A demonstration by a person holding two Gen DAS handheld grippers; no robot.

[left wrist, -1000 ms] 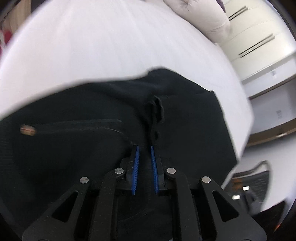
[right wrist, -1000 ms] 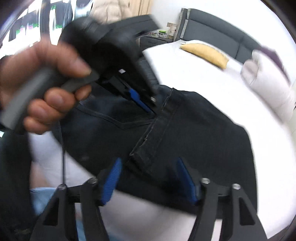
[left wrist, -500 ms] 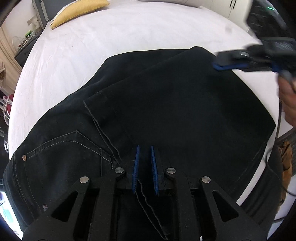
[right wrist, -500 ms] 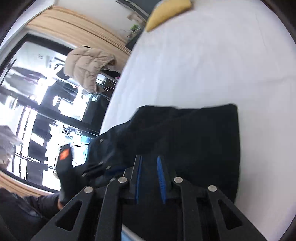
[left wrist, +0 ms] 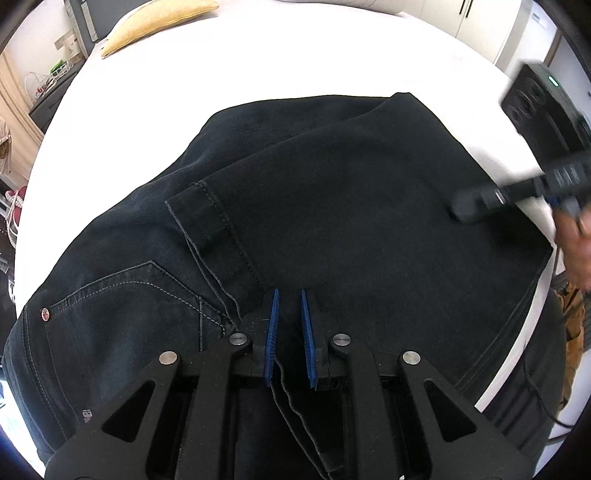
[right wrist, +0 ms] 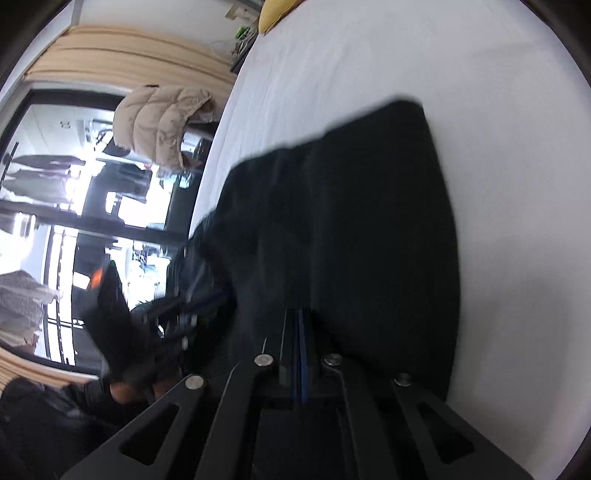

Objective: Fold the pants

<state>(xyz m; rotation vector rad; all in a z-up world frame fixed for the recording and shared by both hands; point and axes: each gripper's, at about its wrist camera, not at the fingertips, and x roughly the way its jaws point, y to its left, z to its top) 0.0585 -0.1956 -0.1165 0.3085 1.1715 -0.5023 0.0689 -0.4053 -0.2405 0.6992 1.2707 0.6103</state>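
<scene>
Black jeans (left wrist: 332,206) lie folded on a white bed (left wrist: 258,55), a leg hem laid over the seat and back pocket (left wrist: 122,295). My left gripper (left wrist: 288,295) is shut on the near edge of the jeans, a fold of fabric running between its blue pads (left wrist: 272,332). In the right wrist view the jeans (right wrist: 351,221) look blurred and my right gripper (right wrist: 295,314) is pressed shut on their edge. The right gripper also shows in the left wrist view (left wrist: 480,201) at the jeans' right side, held by a hand.
A yellow pillow (left wrist: 155,22) lies at the head of the bed. White wardrobes (left wrist: 480,22) stand beyond the bed. A beige puffer jacket (right wrist: 162,122) hangs by a large window. The bed's edge runs close on the right (left wrist: 517,354).
The right gripper has closed fully on the jeans and moved nearer along their right edge. The left gripper stays shut on the fabric; the folded leg now lies flatter over the seat.
</scene>
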